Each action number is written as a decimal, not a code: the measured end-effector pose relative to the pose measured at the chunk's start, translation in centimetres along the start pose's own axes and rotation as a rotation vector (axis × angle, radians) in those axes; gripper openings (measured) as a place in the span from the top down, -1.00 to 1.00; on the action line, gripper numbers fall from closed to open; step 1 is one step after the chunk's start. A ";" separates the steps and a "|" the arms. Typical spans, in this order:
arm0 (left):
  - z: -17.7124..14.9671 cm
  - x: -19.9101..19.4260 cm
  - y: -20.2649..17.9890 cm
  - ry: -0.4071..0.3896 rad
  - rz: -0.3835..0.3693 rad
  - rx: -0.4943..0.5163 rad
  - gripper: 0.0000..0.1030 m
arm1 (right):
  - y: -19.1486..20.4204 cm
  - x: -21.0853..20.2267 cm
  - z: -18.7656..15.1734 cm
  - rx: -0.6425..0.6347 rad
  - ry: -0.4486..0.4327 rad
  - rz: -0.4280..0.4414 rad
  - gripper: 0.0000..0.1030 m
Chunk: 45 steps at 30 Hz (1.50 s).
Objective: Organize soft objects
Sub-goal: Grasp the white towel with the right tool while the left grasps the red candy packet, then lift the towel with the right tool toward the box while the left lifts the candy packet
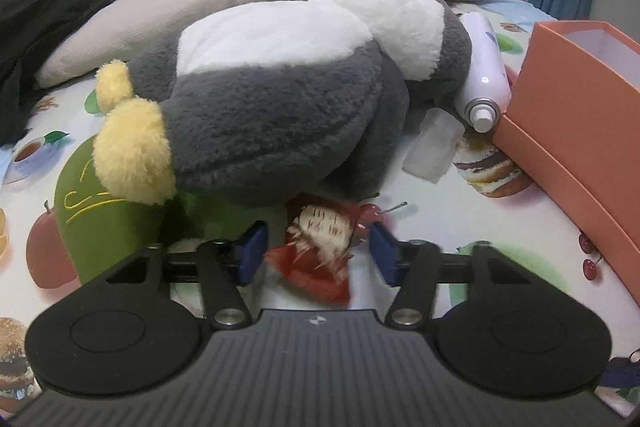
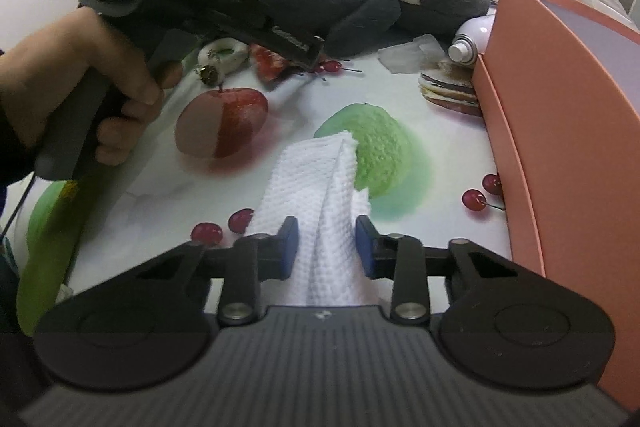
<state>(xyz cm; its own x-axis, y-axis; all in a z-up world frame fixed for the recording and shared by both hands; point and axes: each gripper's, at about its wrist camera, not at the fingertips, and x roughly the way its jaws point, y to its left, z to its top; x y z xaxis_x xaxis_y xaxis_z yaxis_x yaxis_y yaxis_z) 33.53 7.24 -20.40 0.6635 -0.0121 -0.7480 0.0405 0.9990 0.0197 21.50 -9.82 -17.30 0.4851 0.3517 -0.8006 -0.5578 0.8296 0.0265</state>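
Red toy (image 1: 320, 251) sits btwn spread left gripper (image 1: 316, 251) jaws, at 6 o'clock below penguin (image 1: 280, 87): close squarely; right gripper (image 2: 327, 247), jaws ajar around towel (image 2: 320, 207), shld squeeze mid-fold, box (image 2: 560, 147) at 3 o'clock.

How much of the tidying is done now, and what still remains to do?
Little looks done: the visible part of the orange box is bare inside. In hand: the right gripper straddles the white cloth, jaws not closed on it; the left gripper is open around the small red toy. Left: the penguin plush and green plush lie loose on the bed, beside a spray can.
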 end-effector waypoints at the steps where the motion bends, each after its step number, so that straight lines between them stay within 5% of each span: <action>1: 0.0 0.0 -0.1 0.007 0.005 0.001 0.03 | 0.1 0.0 0.0 -0.008 0.001 0.002 0.43; 17: -2.1 -3.0 -1.5 0.008 -0.005 -0.051 0.37 | -0.4 -1.5 -0.9 0.021 0.006 0.010 0.77; 43: -11.5 -13.5 -4.9 0.091 -0.026 -0.292 0.35 | -1.2 -4.5 -4.6 0.095 0.018 -0.007 0.78; 45: -11.8 -13.8 -5.0 0.100 -0.037 -0.294 0.20 | -1.4 -4.6 -4.6 0.107 0.016 -0.001 0.78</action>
<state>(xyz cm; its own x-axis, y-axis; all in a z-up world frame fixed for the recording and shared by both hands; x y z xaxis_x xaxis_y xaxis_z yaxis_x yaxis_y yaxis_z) 15.35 2.97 -18.07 0.5886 -0.0594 -0.8062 -0.1641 0.9678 -0.1911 16.95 -14.60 -16.42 0.4745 0.3441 -0.8102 -0.4815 0.8720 0.0884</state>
